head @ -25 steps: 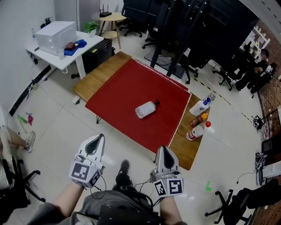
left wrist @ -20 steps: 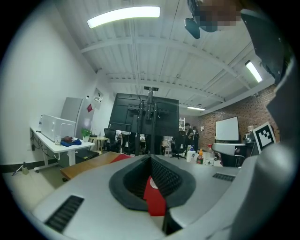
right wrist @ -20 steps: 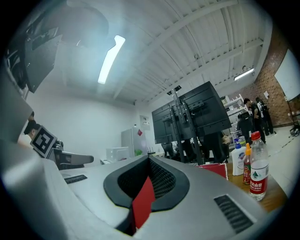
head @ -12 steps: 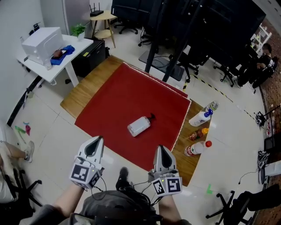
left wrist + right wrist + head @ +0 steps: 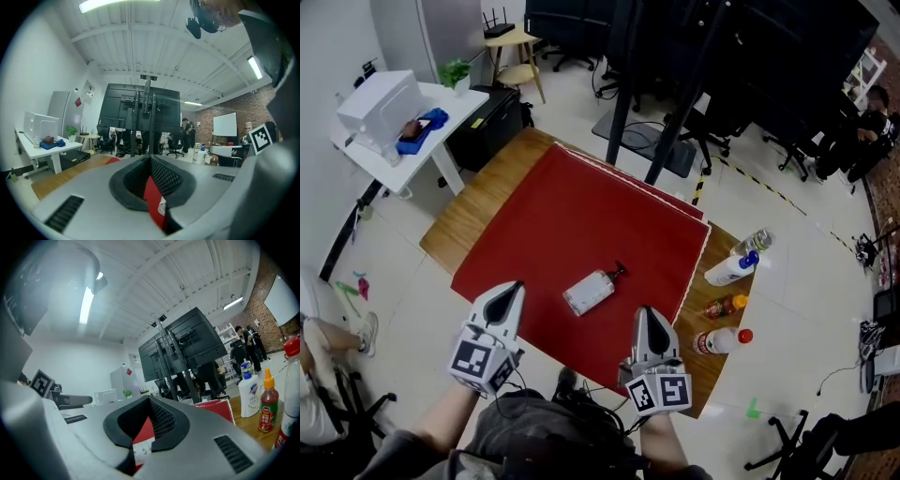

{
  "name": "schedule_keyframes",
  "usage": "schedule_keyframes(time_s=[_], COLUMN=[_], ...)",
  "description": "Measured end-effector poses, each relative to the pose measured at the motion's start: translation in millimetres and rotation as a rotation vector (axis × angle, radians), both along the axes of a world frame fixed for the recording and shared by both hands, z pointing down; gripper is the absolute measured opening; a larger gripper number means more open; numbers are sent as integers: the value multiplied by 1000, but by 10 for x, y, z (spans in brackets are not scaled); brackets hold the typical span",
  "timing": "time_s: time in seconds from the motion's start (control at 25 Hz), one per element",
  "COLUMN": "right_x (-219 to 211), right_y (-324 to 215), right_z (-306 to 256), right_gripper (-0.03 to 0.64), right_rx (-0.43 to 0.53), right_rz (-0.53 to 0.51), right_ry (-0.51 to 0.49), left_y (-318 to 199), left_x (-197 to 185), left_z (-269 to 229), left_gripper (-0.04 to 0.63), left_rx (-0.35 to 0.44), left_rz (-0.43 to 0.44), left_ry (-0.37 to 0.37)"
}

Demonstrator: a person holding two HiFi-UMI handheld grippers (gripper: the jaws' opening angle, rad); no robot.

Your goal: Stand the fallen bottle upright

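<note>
1. Nearest in the head view are the person's two forearms, each holding a pair of tongs with a marker cube at the back. Both point away over the near edge of the low surface.
2. The left tongs are pressed together at the tip. Their own view shows the jaws meeting at the far end, with nothing gripped, and only red cloth and a scrap of white show through the gap behind.
3. The right tongs are likewise closed and empty. They hang just beside the cloth's near corner, and the left pair is level with them across the gap.
4. The fallen bottle lies on its side on the red cloth, between the two tips and a little beyond them, touching neither. It is a pale pump bottle, and its dark pump head points away and to the right.
5. The cloth covers most of the wooden surface, leaving bare wood at the left end and the right end.
6. On the bare right end stand four other containers, well apart from the fallen one:
   - a white bottle with a red cap
   - a small sauce bottle with an orange cap
   - a white bottle with a blue pump
   - a clear bottle farthest off
7. Beyond, at far left, a white desk carries a white box and a small plant. Black office chairs and a tall black stand fill the back of the room.
</note>
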State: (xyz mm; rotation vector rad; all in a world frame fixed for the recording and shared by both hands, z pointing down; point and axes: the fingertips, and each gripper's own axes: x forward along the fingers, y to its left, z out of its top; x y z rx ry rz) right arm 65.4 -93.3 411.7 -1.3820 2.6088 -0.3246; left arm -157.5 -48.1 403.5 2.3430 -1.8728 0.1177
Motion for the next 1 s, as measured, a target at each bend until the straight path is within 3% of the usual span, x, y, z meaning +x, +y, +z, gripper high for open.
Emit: schedule_keyframes(time_s=[0.32,0.68,1.0], right_x=[-127,-319,-615], right_y=[-318,-607,-981], right_z=[236,348,715], right_gripper=[14,14,14], right_rx=[-88,-154,-292], right_rz=[-27,53,84], right_ry=[53,66,132], left_y=[-436,-1086,-1682], left_x=[125,67,-57], left_z=[165,330,590], left_gripper=[29,29,29], left_rx=[-41,-92,-142], left_rz=[95,231,358], left_ry=[19,-8,-27])
